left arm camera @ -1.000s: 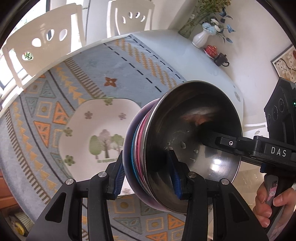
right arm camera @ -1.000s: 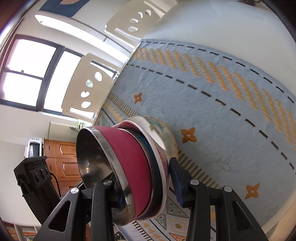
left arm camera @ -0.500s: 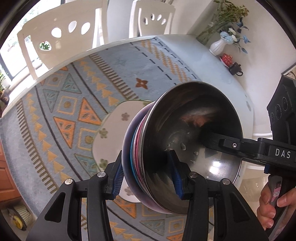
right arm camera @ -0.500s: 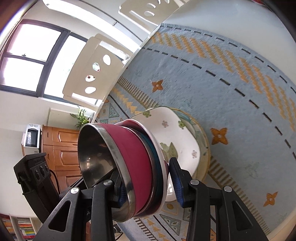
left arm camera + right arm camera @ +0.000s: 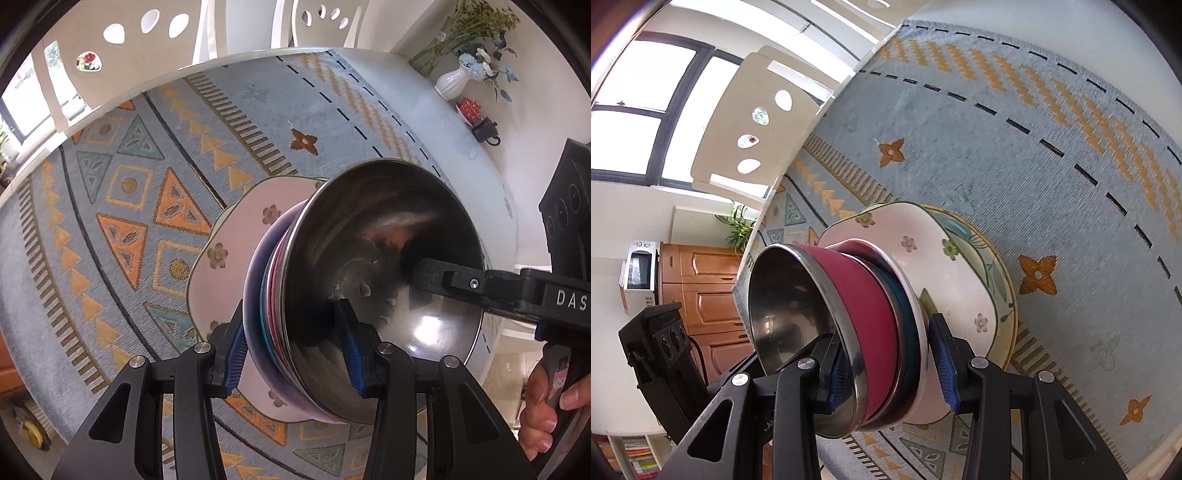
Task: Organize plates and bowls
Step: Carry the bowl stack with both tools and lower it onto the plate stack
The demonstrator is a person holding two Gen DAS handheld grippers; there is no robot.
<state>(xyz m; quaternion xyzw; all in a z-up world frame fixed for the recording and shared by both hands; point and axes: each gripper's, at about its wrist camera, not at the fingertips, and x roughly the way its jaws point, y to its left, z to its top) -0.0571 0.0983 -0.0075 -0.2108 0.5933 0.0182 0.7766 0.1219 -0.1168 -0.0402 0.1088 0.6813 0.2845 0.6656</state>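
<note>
Left wrist view: our left gripper [image 5: 293, 345] is clamped on the rim of a nested bowl stack [image 5: 369, 288], one blue pad [image 5: 351, 347] inside the steel bowl, the other outside. From the far side our right gripper [image 5: 892, 367] pinches the same stack across its opposite wall. We hold the stack tilted on its side above a floral plate [image 5: 923, 243], which rests on a larger yellow-rimmed plate [image 5: 997, 277] on the patterned mat [image 5: 129, 192] covering the counter [image 5: 461, 140]. Whether the stack touches the floral plate we cannot tell. Beyond, a white vase [image 5: 452, 83] and dark teapot [image 5: 485, 129] stand near the wall.
</note>
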